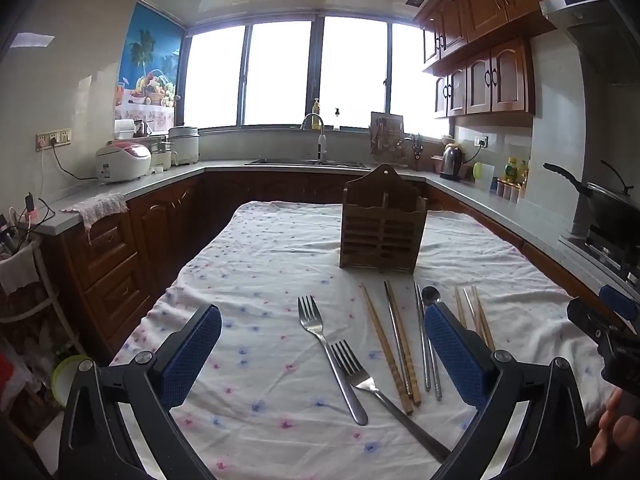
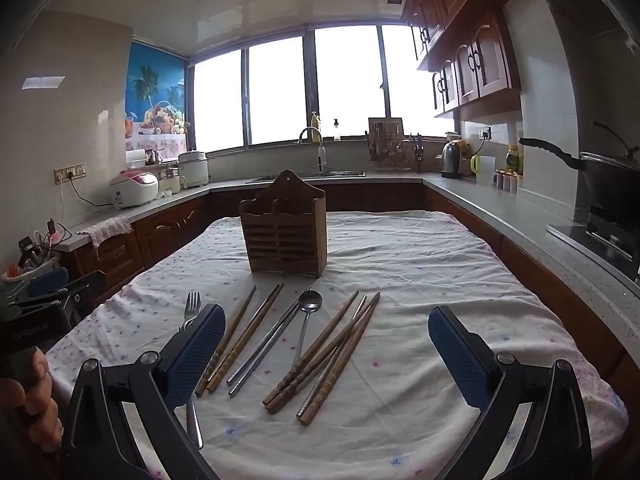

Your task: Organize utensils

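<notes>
— Hand-held gripper states first: how do yours stand?

— My left hand-held gripper [image 1: 322, 354] has its jaws spread as wide as they go, with nothing clamped. Its blue pads [image 1: 192, 354] hang above the bench [image 1: 256, 248], which is draped in a white flowered cloth. My right hand-held gripper [image 2: 326, 350] is the same: jaws wide, nothing between the pads pressing on anything.

— What lies under the left one?

— Two metal forks [image 1: 320, 334], tines pointing away from me; the nearer one's handle crosses under the farther one's handle. Just to their right lie wooden chopsticks [image 1: 386, 350] and a pair of metal chopsticks [image 1: 428, 356], side by side.

— And under the right one?

— A metal spoon [image 2: 309, 312], bowl away from me, with more wooden chopsticks [image 2: 320, 356] fanned out on its right, some touching each other. The metal pair lies just left of the spoon. One fork shows partly behind my left pad in that view.

— Where is the holder?

— A wooden utensil holder [image 2: 285, 232] stands upright on the cloth beyond all the utensils, near the middle of the bench. Its compartments look empty from here.

— Anything farther out?

— Kitchen counters run around the room, with a sink [image 1: 308, 162] under the windows, a rice cooker [image 1: 122, 162] on the left and a kettle [image 1: 452, 160] on the right.
</notes>
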